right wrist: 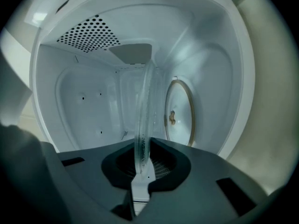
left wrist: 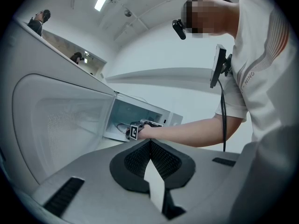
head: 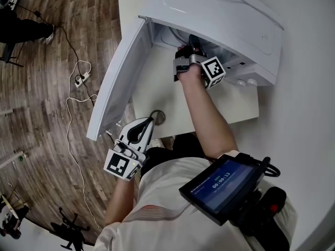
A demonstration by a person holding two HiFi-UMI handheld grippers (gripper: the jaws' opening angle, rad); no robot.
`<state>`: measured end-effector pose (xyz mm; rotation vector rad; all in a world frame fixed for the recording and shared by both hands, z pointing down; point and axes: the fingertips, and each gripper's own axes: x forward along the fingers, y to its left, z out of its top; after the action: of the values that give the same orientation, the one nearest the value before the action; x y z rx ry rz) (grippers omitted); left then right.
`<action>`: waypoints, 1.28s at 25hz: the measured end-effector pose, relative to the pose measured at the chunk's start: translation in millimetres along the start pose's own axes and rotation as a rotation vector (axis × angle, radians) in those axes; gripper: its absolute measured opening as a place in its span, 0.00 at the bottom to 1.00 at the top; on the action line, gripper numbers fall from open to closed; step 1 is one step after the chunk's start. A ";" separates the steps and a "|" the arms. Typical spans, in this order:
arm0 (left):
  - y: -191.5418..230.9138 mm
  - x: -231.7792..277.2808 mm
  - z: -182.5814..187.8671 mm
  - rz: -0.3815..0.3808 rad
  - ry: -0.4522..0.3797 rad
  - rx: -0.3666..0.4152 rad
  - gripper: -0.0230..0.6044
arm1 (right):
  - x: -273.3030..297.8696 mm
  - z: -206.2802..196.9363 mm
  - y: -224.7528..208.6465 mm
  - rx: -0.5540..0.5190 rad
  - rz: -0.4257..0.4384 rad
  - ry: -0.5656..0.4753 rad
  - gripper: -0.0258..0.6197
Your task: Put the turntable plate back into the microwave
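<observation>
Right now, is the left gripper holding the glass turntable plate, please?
No: the left gripper is shut on nothing, while the right gripper clamps the turntable plate.

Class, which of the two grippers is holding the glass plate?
The right gripper, inside the microwave, grips the plate by its edge; the left gripper is shut, empty, outside.

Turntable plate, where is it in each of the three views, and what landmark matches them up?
Head view: not made out; the right hand-held gripper reaches into the microwave, top centre.
Left gripper view: too small to tell, mid-frame by that gripper.
Right gripper view: turntable plate at centre, edge-on, clamped in the jaws.
Shared landmark: the microwave's open cavity.
</observation>
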<state>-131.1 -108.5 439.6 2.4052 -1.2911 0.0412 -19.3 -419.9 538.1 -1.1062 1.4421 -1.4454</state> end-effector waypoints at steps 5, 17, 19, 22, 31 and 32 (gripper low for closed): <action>-1.6 4.2 -3.3 -0.005 0.005 0.000 0.05 | 6.0 7.8 -6.6 -0.001 -0.014 -0.014 0.08; -4.2 11.9 -0.9 -0.021 0.010 0.000 0.05 | 20.0 16.8 -1.9 0.029 -0.026 -0.058 0.08; -4.1 11.9 -1.0 -0.022 0.009 -0.003 0.05 | 21.3 16.5 -0.8 0.033 -0.023 -0.058 0.08; -4.7 12.6 -0.7 -0.025 0.008 -0.008 0.05 | 22.1 13.6 -2.0 0.037 -0.032 -0.053 0.08; -1.9 8.0 -0.5 -0.019 -0.003 -0.016 0.05 | 24.8 -1.1 -5.3 0.085 -0.130 0.012 0.08; -1.6 7.9 -0.6 -0.019 -0.004 -0.017 0.05 | 24.3 -1.6 -6.0 0.094 -0.129 0.012 0.08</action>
<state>-125.3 -113.7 441.3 2.4038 -1.2652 0.0203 -27.9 -442.4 545.3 -1.1510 1.3172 -1.5958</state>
